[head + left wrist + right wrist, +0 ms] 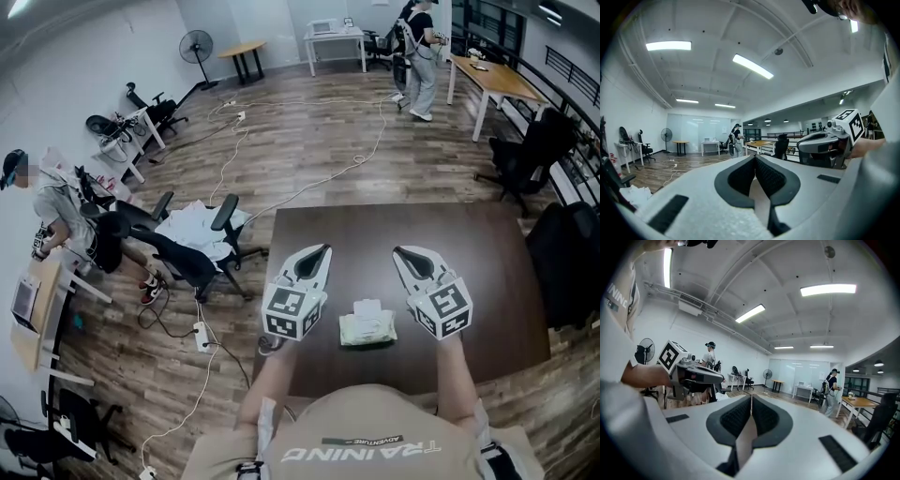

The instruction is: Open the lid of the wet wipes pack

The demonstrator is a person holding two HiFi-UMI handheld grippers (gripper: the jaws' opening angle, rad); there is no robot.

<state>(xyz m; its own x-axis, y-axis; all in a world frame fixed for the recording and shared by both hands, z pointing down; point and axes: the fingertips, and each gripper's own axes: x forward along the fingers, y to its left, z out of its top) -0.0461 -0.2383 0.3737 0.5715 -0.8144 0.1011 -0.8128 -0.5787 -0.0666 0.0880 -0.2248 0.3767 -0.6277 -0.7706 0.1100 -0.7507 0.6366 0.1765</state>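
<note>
The wet wipes pack point(367, 324), pale green with a white lid on top, lies flat on the dark brown table point(487, 281) near its front edge. It sits between my two grippers and below them, and neither touches it. My left gripper point(323, 249) hangs above the table to the left of the pack, its jaws shut and empty point(754, 157). My right gripper point(401, 251) hangs to the right at the same height, also shut on nothing point(751, 397). Both point forward and about level, so the pack is out of both gripper views. Each gripper view shows the other gripper beside it.
A black office chair point(192, 253) draped with white cloth stands at the table's left. A dark chair point(567, 262) stands at the right edge. Cables point(234, 159) run over the wooden floor. One person sits at the far left point(56, 202), another stands at the back point(419, 56).
</note>
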